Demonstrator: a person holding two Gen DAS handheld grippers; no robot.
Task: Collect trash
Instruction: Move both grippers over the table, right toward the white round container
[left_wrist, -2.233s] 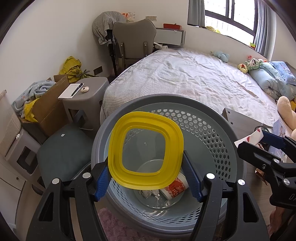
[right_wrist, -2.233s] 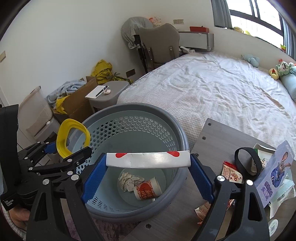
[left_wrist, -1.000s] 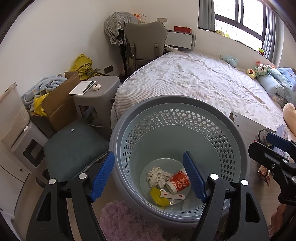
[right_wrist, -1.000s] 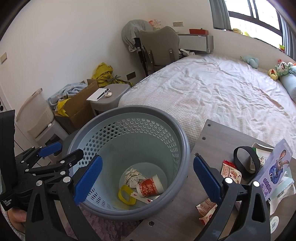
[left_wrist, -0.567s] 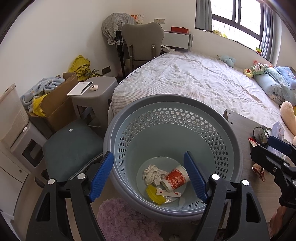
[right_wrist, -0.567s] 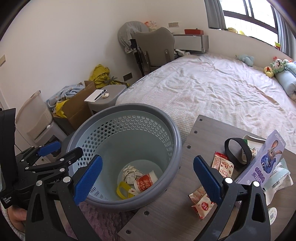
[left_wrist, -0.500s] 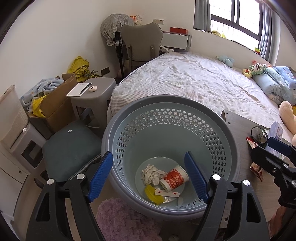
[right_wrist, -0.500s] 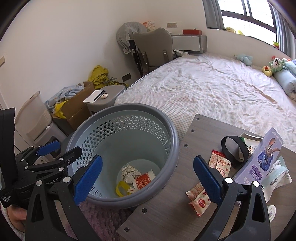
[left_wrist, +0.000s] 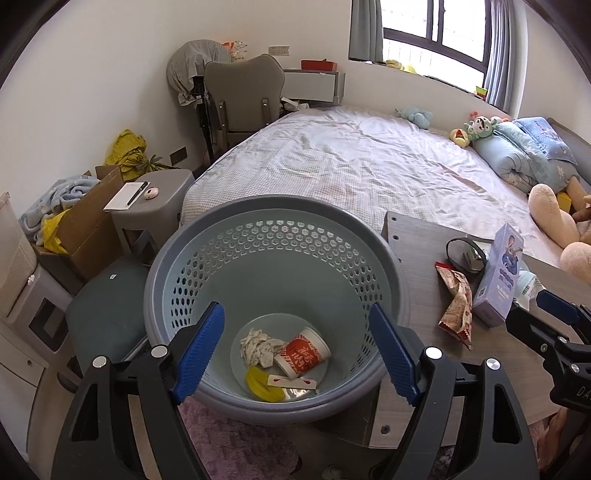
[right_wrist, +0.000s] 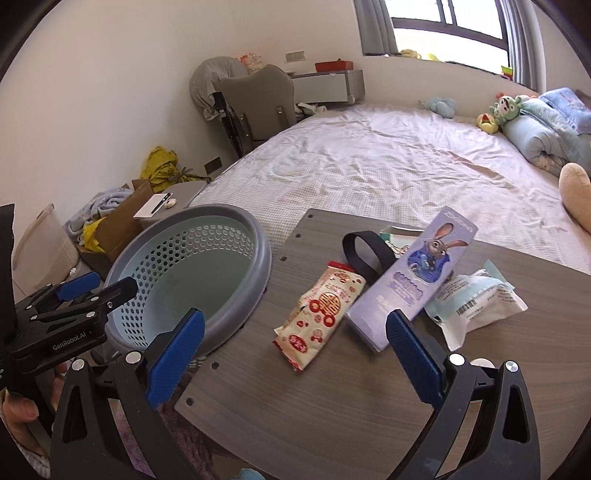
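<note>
A grey-blue perforated basket (left_wrist: 207, 266) stands beside a wooden table (right_wrist: 332, 406). At its bottom lie a crumpled paper (left_wrist: 258, 343), a red paper cup (left_wrist: 303, 356), a yellow lid (left_wrist: 262, 384) and a white strip with red ends (left_wrist: 293, 381). My left gripper (left_wrist: 295, 354) hangs open over the basket with nothing between its fingers. My right gripper (right_wrist: 293, 354) stands open above the table, over a red-and-cream snack wrapper (right_wrist: 321, 314). Close by lie a purple rabbit-print box (right_wrist: 410, 284), a white-and-teal packet (right_wrist: 476, 302) and a black strap loop (right_wrist: 364, 254).
A large bed (left_wrist: 369, 166) with plush toys runs behind the table. A grey stool (left_wrist: 155, 206), a cardboard box (left_wrist: 85, 229) and a dark cushion (left_wrist: 99, 310) crowd the basket's left side. A pink rug (left_wrist: 229, 446) lies under it.
The yellow lid and the white strip left the grippers and now lie in the basket. Both grippers then swung right; the right one went from over the basket to over the table.
</note>
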